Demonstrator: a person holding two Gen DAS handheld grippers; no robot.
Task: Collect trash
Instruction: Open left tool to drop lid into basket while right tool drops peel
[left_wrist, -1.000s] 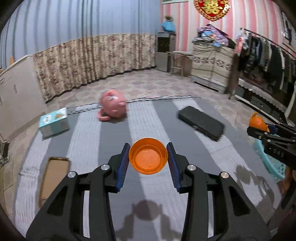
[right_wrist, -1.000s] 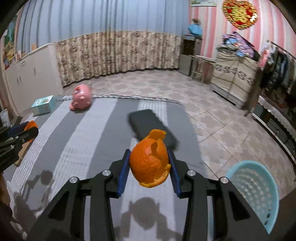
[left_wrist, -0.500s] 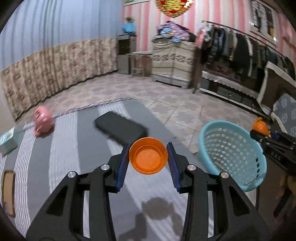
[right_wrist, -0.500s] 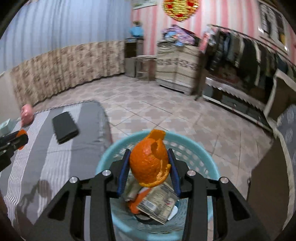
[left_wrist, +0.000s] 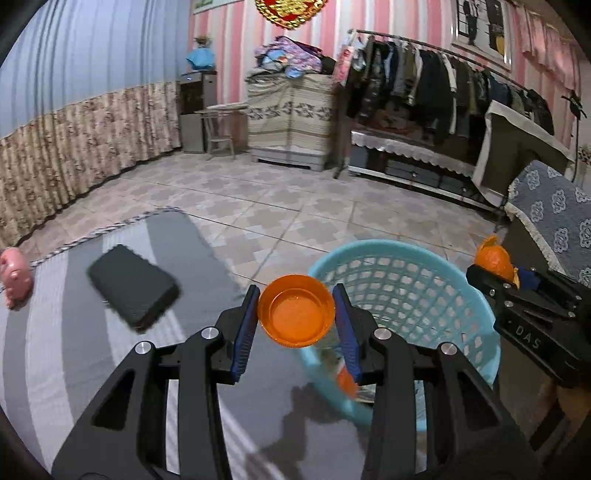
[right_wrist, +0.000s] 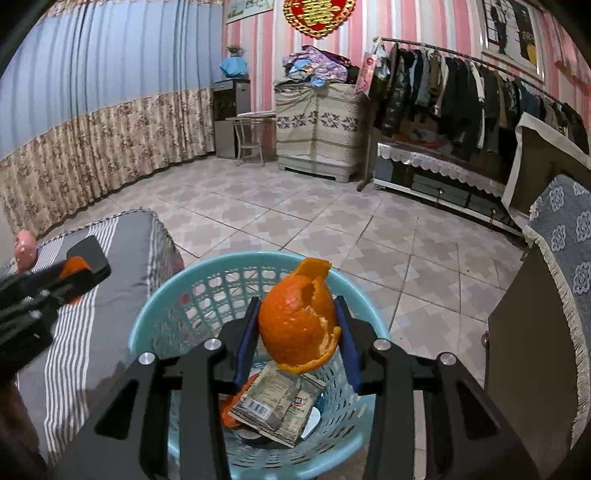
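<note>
The step in hand is judged to be delivery: both items of trash are held at the basket (right_wrist: 155, 325) and have not yet been let go.

An orange peel (right_wrist: 297, 319) is clamped between the pads of the right gripper (right_wrist: 297, 332). It is seen directly above the open mouth of the basket in the right wrist view. For this item only a parting of the jaws appears to be called for.

An orange lid (left_wrist: 296, 311), hollow side towards the camera, is clamped between the pads of the left gripper (left_wrist: 296, 319). In the left wrist view it is placed at the near-left rim of the basket (left_wrist: 458, 280), over the striped mat (left_wrist: 55, 332) rather than clearly over the opening. A short carry to the right, over the mouth, is judged necessary before release; otherwise the lid may strike the rim or land on the mat.

The basket is a pale blue lattice type, standing at the mat's edge beside the tiled floor (right_wrist: 332, 221). It is partly filled: a crumpled printed wrapper (right_wrist: 275, 404) with a barcode and an orange scrap (right_wrist: 231, 404) beneath it are noted. Further contents at the bottom cannot be identified.

A black case (left_wrist: 131, 286) and a pink toy (left_wrist: 14, 271) lie on the mat, well apart from the basket.
</note>
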